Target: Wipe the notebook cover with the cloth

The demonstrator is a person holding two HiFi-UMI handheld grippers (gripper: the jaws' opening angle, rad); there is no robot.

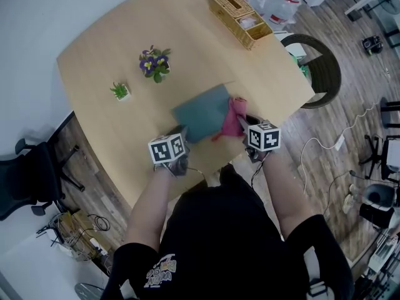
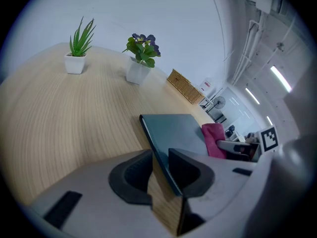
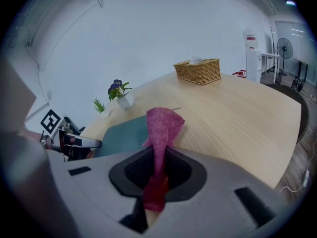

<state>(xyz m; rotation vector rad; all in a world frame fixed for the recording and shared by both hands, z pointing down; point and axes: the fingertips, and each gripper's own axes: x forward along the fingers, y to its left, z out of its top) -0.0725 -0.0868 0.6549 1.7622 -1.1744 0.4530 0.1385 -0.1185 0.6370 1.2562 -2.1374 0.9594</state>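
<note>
A dark teal notebook point(image 1: 200, 114) lies flat near the table's front edge. My left gripper point(image 1: 183, 137) is at its near left corner. In the left gripper view the notebook's point(image 2: 178, 130) left edge runs into the gap of the gripper point(image 2: 161, 170). The jaws stand apart there, with bare wood showing between them and one finger point(image 2: 188, 170) over the corner. My right gripper point(image 1: 245, 127) is shut on a pink cloth point(image 1: 232, 119), which rests at the notebook's right edge. In the right gripper view the cloth point(image 3: 161, 133) rises from between the jaws of the gripper point(image 3: 157, 170), with the notebook point(image 3: 124, 133) to its left.
A purple flower pot point(image 1: 154, 63) and a small green plant point(image 1: 120, 91) stand beyond the notebook. A wicker basket point(image 1: 240, 10) sits at the far right corner of the wooden table point(image 1: 125, 136). A round dark chair point(image 1: 322, 70) is to the right, an office chair point(image 1: 31, 174) to the left.
</note>
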